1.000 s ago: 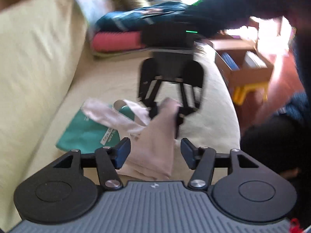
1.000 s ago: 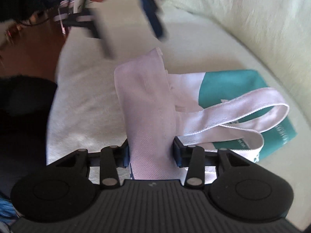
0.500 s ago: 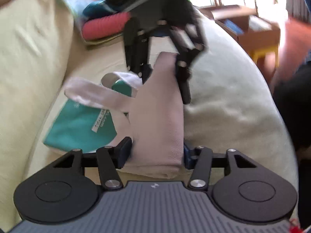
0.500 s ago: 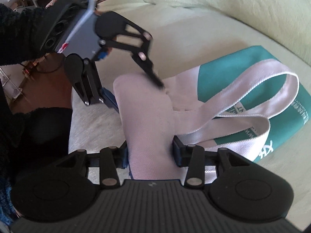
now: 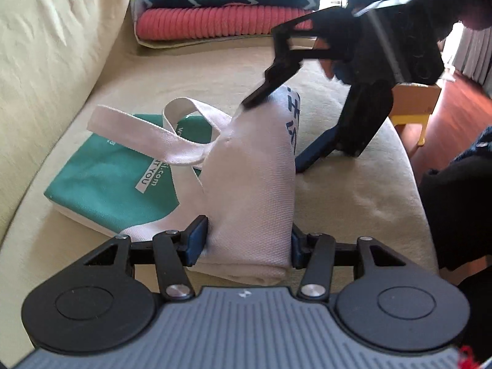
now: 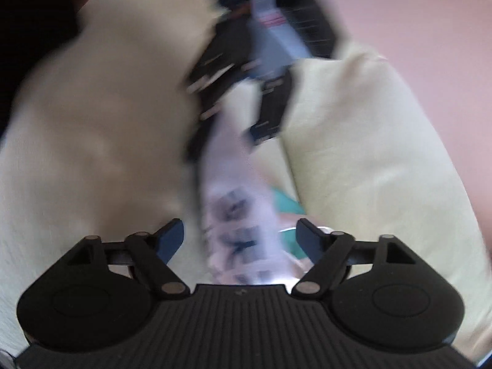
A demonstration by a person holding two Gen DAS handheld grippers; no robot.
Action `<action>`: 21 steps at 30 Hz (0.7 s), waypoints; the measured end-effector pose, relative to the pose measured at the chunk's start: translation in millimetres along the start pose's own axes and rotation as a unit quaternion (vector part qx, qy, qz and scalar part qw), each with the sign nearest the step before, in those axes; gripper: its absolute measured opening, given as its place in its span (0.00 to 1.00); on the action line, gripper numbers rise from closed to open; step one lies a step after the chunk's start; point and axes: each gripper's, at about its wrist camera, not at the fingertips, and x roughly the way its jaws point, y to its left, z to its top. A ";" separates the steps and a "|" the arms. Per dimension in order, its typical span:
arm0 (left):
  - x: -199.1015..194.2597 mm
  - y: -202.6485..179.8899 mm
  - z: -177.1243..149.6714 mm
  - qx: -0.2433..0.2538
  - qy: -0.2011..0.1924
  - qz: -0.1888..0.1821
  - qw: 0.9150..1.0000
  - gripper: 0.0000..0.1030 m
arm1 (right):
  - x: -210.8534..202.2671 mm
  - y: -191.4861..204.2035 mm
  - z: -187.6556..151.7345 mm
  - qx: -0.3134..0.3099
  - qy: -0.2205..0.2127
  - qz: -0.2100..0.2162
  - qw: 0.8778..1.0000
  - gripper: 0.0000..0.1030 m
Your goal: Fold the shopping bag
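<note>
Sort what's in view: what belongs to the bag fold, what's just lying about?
In the job:
- shopping bag, folded white part
- its handles
- left gripper, fingers against the fold
- right gripper, opening

Lying about:
- folded pink and teal blankets
- cardboard box
- sofa underneath

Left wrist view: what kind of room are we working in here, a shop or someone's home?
Most likely a home living room. The bag lies on a cream sofa, folded knitwear is stacked at its far end, and a wooden floor shows beyond it.
</note>
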 end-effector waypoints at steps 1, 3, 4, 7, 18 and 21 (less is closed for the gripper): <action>0.4 3.1 0.6 -0.012 -0.003 -0.003 1.000 0.54 | 8.8 -10.9 -2.0 0.040 0.011 0.021 0.999 0.48; -0.6 5.1 2.3 -0.021 -0.002 -0.006 1.000 0.54 | 17.9 -33.7 -5.2 0.107 0.025 0.066 0.992 0.44; -2.3 5.2 5.5 -0.025 0.002 -0.008 1.000 0.54 | 22.2 -52.7 -4.7 0.162 0.041 0.106 0.980 0.40; -12.7 1.0 15.8 -0.036 0.016 -0.039 0.999 0.53 | 29.9 -90.3 -8.2 0.257 0.063 0.196 0.944 0.35; -25.5 -0.1 9.5 -0.066 -0.030 0.044 0.996 0.55 | 125.1 -172.3 -85.1 0.506 0.114 0.500 0.693 0.35; -24.2 1.0 4.2 -0.083 -0.032 0.043 0.995 0.53 | 150.2 -176.6 -100.8 0.521 0.129 0.538 0.650 0.36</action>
